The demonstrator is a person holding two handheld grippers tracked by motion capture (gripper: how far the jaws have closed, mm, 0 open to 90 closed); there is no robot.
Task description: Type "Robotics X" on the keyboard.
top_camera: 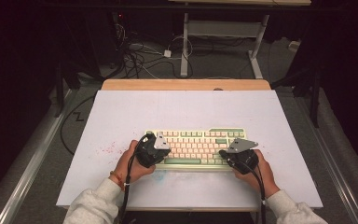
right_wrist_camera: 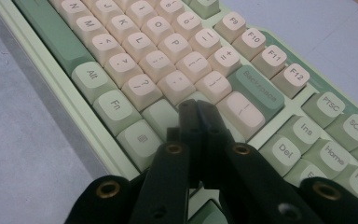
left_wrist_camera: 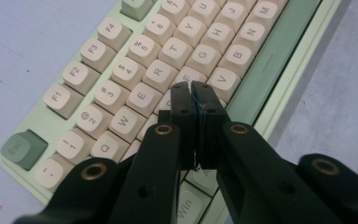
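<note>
Fingers of both grippers are pressed shut with nothing between them: the left gripper (left_wrist_camera: 192, 88) has its tips over the keyboard (top_camera: 196, 146) around the D/F/C keys, the right gripper (right_wrist_camera: 196, 106) over the keys just below Backspace (right_wrist_camera: 258, 87), so key-pressing looks under way, how far I cannot judge. Which keycap each tip touches, if any, is hidden beneath the jaws, and beyond them nothing shows which keys have been pressed.
</note>
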